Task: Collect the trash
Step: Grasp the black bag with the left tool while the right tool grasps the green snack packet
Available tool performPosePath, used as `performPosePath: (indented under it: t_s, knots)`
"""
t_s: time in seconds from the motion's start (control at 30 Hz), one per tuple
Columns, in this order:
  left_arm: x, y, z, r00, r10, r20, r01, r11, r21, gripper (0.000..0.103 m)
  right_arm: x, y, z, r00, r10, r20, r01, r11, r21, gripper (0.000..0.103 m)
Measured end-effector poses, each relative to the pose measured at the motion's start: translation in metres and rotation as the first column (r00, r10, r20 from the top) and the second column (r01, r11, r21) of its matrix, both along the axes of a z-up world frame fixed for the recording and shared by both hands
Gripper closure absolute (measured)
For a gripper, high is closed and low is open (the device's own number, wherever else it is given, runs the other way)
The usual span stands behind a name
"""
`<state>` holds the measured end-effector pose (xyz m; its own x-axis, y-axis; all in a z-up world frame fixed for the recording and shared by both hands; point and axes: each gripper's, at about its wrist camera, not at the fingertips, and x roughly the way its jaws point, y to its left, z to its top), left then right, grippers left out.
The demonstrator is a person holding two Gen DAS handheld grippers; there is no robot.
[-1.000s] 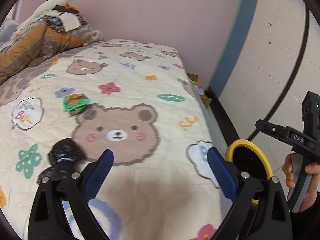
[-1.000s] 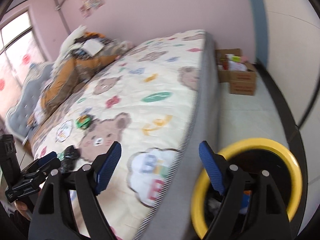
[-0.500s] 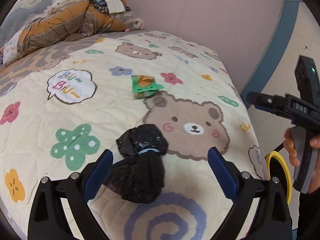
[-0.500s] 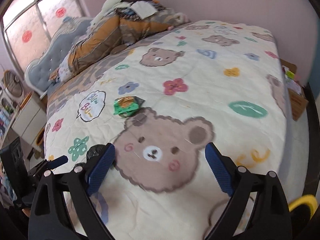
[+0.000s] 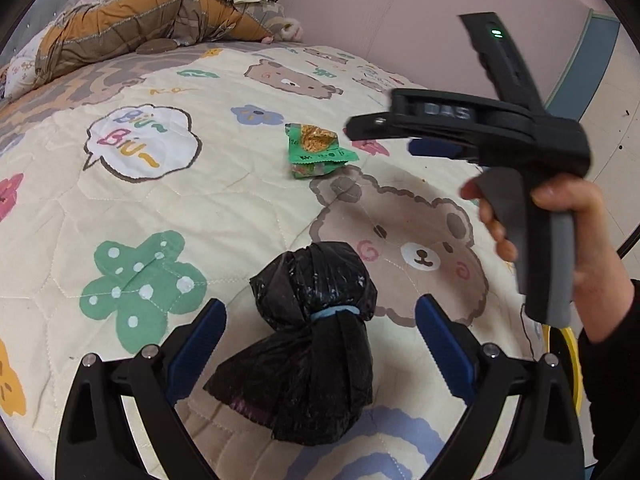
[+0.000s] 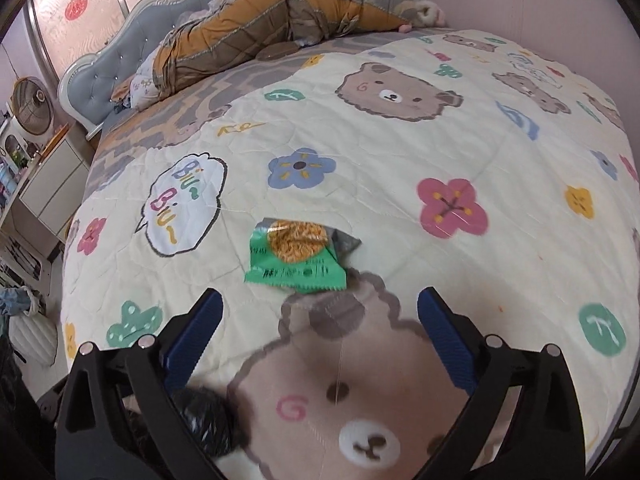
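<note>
The left gripper [image 5: 320,332] hangs low in its frame with jaws spread wide; the tied black trash bag [image 5: 308,340] lies on the bear-print quilt [image 5: 224,200] between them, untouched by either pad; the right gripper [image 6: 320,328] has just been opening, nothing between its jaws; the green snack wrapper [image 6: 296,256] sits just above them, centre frame, on the quilt.
</note>
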<state>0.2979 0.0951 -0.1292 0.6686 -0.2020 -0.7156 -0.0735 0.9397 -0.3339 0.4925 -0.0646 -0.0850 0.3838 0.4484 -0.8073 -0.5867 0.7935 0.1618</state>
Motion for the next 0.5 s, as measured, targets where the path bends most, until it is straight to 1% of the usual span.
performPosePath:
  t_s: [0.1,0.23,0.3,0.37,0.4,0.47,0.5]
  knots:
    - [0.003,-0.004,-0.005,1.0,-0.008,-0.004,0.008,1.0,-0.002,0.011,0.017,0.014,-0.014,1.0,-0.011,-0.006,0.011,0.999,-0.035,0.009]
    - [0.007,-0.007,-0.014,1.0,-0.017,-0.021,0.017,1.0,-0.005,0.011,0.03,0.027,-0.028,1.0,-0.007,-0.015,0.006,1.0,-0.026,0.009]
    - [0.008,-0.008,-0.015,1.0,-0.002,-0.006,0.002,1.0,0.004,0.011,0.031,0.035,-0.032,1.0,0.005,0.009,-0.005,0.998,-0.057,0.009]
    - [0.009,-0.011,-0.015,1.0,-0.011,-0.001,0.011,1.0,0.005,0.012,0.033,0.04,-0.037,0.999,0.007,0.031,-0.004,0.997,-0.081,0.009]
    - [0.009,-0.013,-0.015,1.0,-0.018,0.003,0.018,1.0,0.001,0.013,0.034,0.041,-0.04,1.0,0.008,0.024,-0.006,0.997,-0.081,0.009]
    - [0.01,-0.017,-0.016,0.999,-0.031,0.006,0.031,0.999,0.005,0.022,0.036,0.045,-0.048,1.0,0.017,-0.003,-0.017,0.996,-0.085,0.009]
    - [0.011,-0.021,-0.017,0.999,-0.044,0.003,0.044,0.999,0.009,0.025,0.036,0.048,-0.05,1.0,0.019,0.001,-0.019,0.995,-0.098,0.01]
